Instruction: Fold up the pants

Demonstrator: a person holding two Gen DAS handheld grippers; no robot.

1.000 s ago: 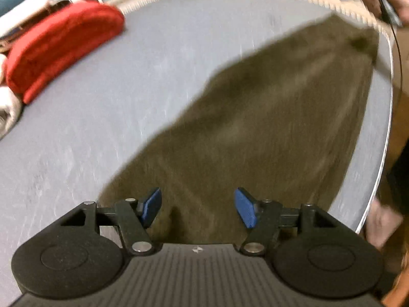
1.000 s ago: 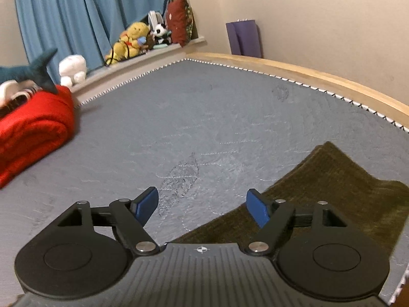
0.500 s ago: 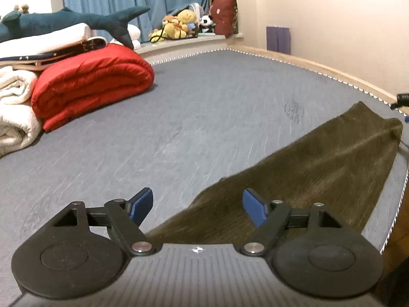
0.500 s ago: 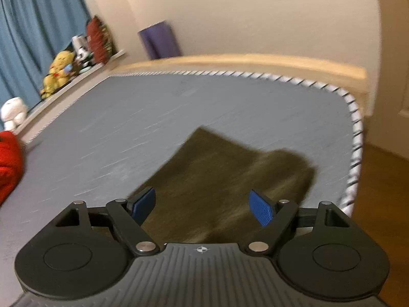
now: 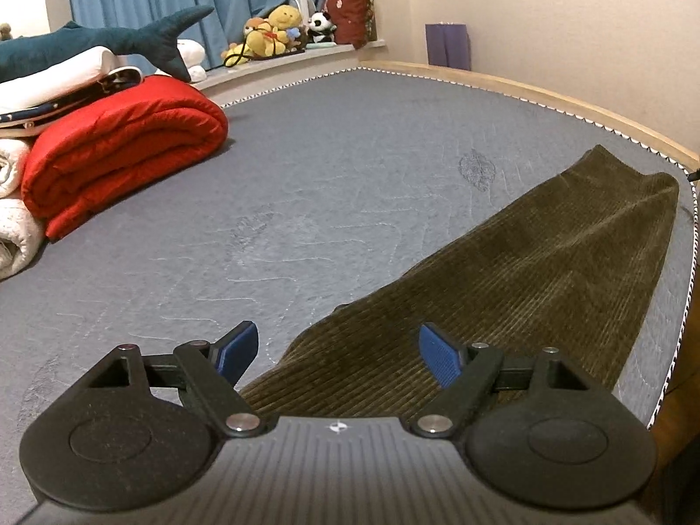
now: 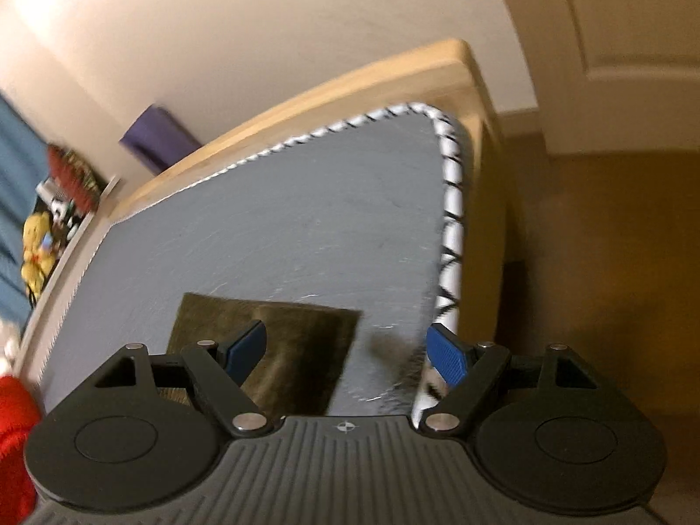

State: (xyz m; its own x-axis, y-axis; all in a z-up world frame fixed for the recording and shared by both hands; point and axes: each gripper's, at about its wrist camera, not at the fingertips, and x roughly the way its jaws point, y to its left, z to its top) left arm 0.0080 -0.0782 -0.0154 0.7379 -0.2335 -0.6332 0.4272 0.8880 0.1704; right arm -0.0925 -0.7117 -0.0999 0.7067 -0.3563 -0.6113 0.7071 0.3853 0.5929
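Observation:
Olive-brown corduroy pants (image 5: pixel 525 284) lie flat on the grey mattress (image 5: pixel 350 153), stretched along its right edge, the far end near the corner. My left gripper (image 5: pixel 337 341) hovers over their near end, jaws opening, nothing pinched between the blue pads. In the tilted and blurred right wrist view, the squared end of the pants (image 6: pixel 280 337) lies on the mattress (image 6: pixel 306 218) near its corner. My right gripper (image 6: pixel 348 341) is open just above that end. Its left finger is over the cloth and its right finger is over the piped mattress edge.
A folded red quilt (image 5: pixel 122 153), white bedding (image 5: pixel 13 227) and a plush shark (image 5: pixel 87 39) pile up at the left. Stuffed toys (image 5: pixel 271 39) sit on the far sill. A wooden bed frame (image 5: pixel 568 100) rims the mattress. Brown floor (image 6: pixel 590 262) lies beyond the corner.
The left gripper drew back and tipped up from the pants, and its jaws widened. The right gripper swung right, rolled and sank toward the pant end at the mattress corner.

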